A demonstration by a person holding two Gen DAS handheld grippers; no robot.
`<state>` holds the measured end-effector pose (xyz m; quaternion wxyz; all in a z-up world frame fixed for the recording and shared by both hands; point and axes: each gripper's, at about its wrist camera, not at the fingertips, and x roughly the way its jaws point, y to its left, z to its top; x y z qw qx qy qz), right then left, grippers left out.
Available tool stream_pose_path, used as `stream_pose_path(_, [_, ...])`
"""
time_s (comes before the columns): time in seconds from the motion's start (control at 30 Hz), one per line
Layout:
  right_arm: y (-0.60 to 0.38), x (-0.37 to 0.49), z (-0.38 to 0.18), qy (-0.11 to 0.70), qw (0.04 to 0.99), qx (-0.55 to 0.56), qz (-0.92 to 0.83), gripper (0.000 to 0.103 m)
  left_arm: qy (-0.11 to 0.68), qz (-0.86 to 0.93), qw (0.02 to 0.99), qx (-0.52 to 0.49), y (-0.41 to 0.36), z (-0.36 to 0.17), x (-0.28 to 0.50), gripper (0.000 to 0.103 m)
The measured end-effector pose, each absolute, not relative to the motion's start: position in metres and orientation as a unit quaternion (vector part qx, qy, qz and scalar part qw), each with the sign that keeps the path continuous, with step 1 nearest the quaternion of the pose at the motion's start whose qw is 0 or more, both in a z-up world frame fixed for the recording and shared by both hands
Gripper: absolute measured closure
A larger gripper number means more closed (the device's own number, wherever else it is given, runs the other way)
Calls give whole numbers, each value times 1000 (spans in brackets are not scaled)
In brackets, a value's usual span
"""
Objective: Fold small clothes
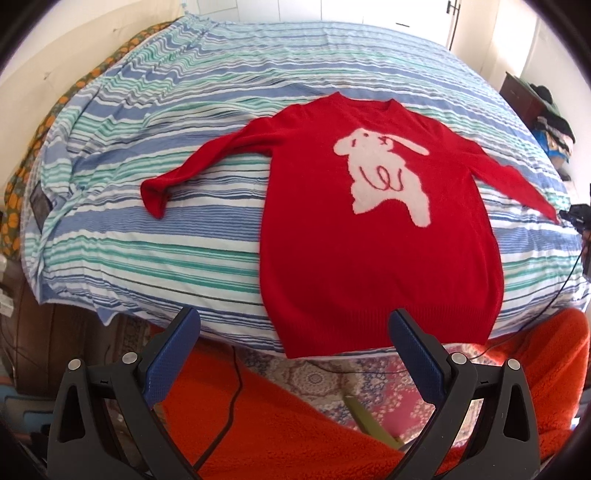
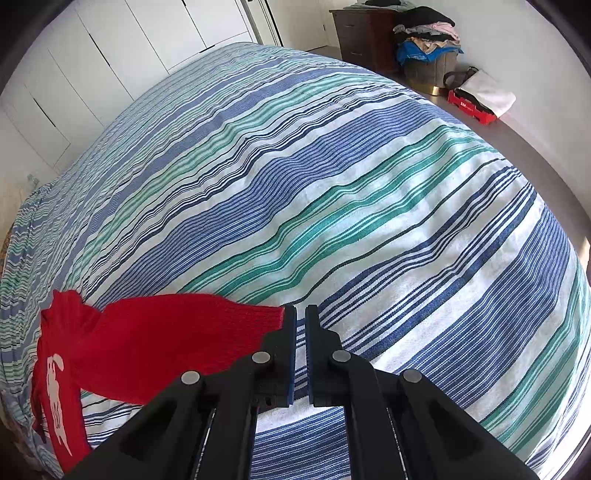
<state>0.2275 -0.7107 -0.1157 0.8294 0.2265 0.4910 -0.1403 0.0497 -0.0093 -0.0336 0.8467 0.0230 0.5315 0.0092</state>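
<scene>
A small red sweater [image 1: 376, 229] with a white animal figure lies flat, front up, on the striped bed cover [image 1: 147, 206], both sleeves spread out. My left gripper [image 1: 291, 325] is open and empty, held off the near bed edge by the sweater's hem. In the right wrist view the right sleeve [image 2: 177, 336] stretches toward my right gripper [image 2: 301, 314], whose jaws are nearly closed with a thin gap. The cuff end touches the left finger's outer side; nothing shows between the pads. The right gripper also shows in the left wrist view [image 1: 574, 218], at the cuff.
An orange fleece [image 1: 295, 424] and a patterned rug [image 1: 332, 373] lie below the bed edge, with a black cable [image 1: 236, 391]. White wardrobe doors [image 2: 110, 55] stand behind the bed. A dresser [image 2: 365, 33], a laundry pile [image 2: 428, 33] and a red crate [image 2: 472, 107] stand at the far right.
</scene>
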Motion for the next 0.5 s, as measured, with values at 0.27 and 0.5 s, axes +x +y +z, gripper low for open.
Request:
stream_pose_path(0.27, [-701, 173, -125, 442, 790, 421, -61, 64, 558, -3, 829, -23, -6, -48, 62, 1])
stream_pose_path(0.5, [-701, 173, -172, 376, 752, 535, -84, 73, 540, -9, 842, -2, -17, -35, 57, 1])
